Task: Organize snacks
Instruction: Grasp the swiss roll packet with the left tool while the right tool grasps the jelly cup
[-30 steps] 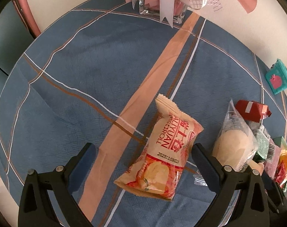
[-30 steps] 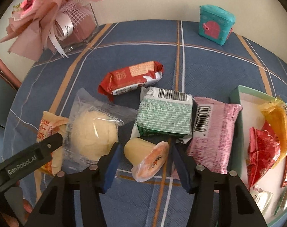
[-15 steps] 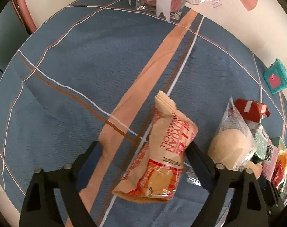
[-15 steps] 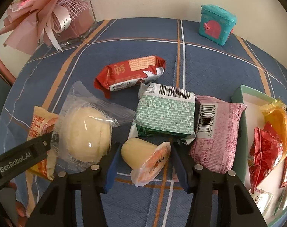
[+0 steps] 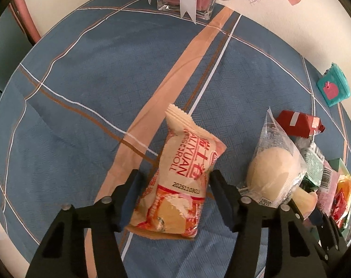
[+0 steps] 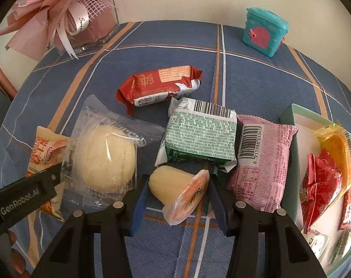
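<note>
My left gripper [image 5: 173, 185] is shut on an orange and cream egg roll packet [image 5: 184, 176] and holds its lower half between the pads; the packet also shows in the right wrist view [image 6: 45, 155]. My right gripper [image 6: 177, 190] is shut on a pale yellow jelly cup [image 6: 177, 187] lying on its side with an orange lid. A clear-wrapped round bun [image 6: 106, 159] lies between the two grippers. A green packet [image 6: 198, 136], a pink packet [image 6: 263, 162] and a red biscuit packet [image 6: 159, 85] lie beyond the cup.
A pale green tray [image 6: 288, 120] at the right holds several red and orange snacks. A teal toy box [image 6: 263, 32] stands at the back right. A glass vase with pink paper flowers [image 6: 92, 25] stands at the back left. A blue checked cloth [image 5: 106, 81] covers the round table.
My left gripper closed in on the egg roll packet and gripped it, and the packet tilted up. My right gripper narrowed onto the jelly cup.
</note>
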`<state>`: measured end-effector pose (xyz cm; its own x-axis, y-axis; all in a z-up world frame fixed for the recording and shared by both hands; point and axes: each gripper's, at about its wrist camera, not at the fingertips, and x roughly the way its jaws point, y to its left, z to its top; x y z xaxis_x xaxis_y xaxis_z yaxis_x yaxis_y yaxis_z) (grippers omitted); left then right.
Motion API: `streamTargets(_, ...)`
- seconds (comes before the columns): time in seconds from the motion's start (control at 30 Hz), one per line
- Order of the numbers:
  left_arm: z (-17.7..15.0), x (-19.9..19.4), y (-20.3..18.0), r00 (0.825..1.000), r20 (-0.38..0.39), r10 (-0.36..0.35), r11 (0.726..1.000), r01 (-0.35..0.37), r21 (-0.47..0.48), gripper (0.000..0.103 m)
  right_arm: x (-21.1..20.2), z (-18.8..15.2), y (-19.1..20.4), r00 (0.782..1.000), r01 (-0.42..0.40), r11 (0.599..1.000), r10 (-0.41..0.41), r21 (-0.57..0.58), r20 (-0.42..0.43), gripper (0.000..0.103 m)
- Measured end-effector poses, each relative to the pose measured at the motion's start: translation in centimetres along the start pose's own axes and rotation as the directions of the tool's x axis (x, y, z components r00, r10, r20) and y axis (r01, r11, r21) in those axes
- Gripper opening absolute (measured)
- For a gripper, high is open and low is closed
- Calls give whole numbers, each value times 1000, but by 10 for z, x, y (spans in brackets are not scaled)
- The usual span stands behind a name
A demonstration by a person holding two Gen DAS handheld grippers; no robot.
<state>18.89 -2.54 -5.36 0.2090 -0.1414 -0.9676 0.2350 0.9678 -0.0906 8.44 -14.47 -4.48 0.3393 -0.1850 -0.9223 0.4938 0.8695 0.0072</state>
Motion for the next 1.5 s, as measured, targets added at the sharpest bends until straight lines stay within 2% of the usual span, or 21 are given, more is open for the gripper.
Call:
streamTargets(0.27, -18, -7, 0, 1000, 2, -10, 1000, 10, -23, 52, 0, -2, 1, 1000, -6, 1000, 6, 3, -15, 52)
streamTargets(0.4, -25, -16, 5, 999, 4, -35, 999, 35, -41, 44, -2, -5, -3, 999, -18, 1000, 19, 12, -29, 52)
streamTargets(0.83, -35, -39, 10, 997, 33, -75, 995, 77, -60, 41, -22, -19, -21, 996, -72, 996, 75, 54, -52, 52)
streamTargets(1.2, -42, -81, 15, 991, 106, -80, 995, 86, -51, 41, -55, -16, -31, 995, -103, 993, 104, 62, -8, 51)
streamTargets(1.23, -39, -81, 13, 991, 110, -82, 995, 88, -50, 41, -59, -16, -32, 994, -107, 992, 108, 61, -2, 50)
streamTargets(1.33, -41, -90, 12, 989, 122, -84, 995, 89, -42, 41, -69, -16, -34, 992, -124, 990, 123, 61, 14, 38)
streamTargets(1.5, -38, -88, 7, 989, 122, -78, 996, 83, -40, 41, -80, -17, -34, 992, -125, 991, 124, 39, 37, 38)
